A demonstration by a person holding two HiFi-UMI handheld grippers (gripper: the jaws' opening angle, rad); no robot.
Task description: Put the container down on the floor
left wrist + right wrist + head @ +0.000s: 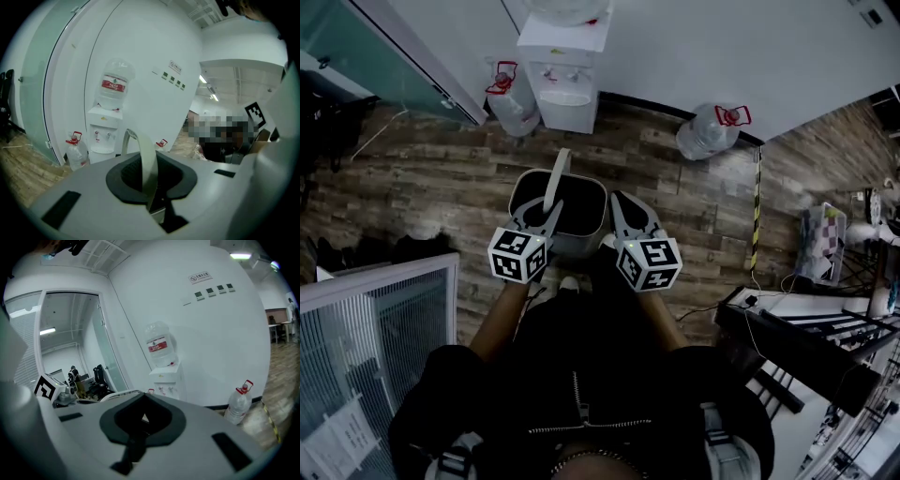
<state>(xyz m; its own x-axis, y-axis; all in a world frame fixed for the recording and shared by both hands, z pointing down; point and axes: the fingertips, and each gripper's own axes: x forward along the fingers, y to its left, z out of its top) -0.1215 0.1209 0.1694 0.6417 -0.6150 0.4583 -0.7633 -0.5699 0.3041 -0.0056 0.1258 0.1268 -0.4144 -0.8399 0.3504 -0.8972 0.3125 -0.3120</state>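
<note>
Left claw [542,214] is nipped narrow on the pale handle [556,173] of the bin [577,244], and the strap runs straight down between its jaws in the left gripper view. Right claw [619,208] sits just beside the bin's right rim with its jaws drawn together. Nothing can be made out between them, and the rim shows off to the left in the right gripper view, so this claw looks empty.

The bin hangs by its handle in front of the person, over the wooden floor [422,178]. Nothing carries it but the left claw. Beyond it, against the white wall, stands a water cooler [565,84] with a big water bottle [708,131] on the floor to its right.

As I judge it, the task is about half done: the bin is picked up and brought over open floor, but it is not yet set down. What remains is to lower it until its base rests flat on the boards, then let the handle go and draw the claw clear.
</note>
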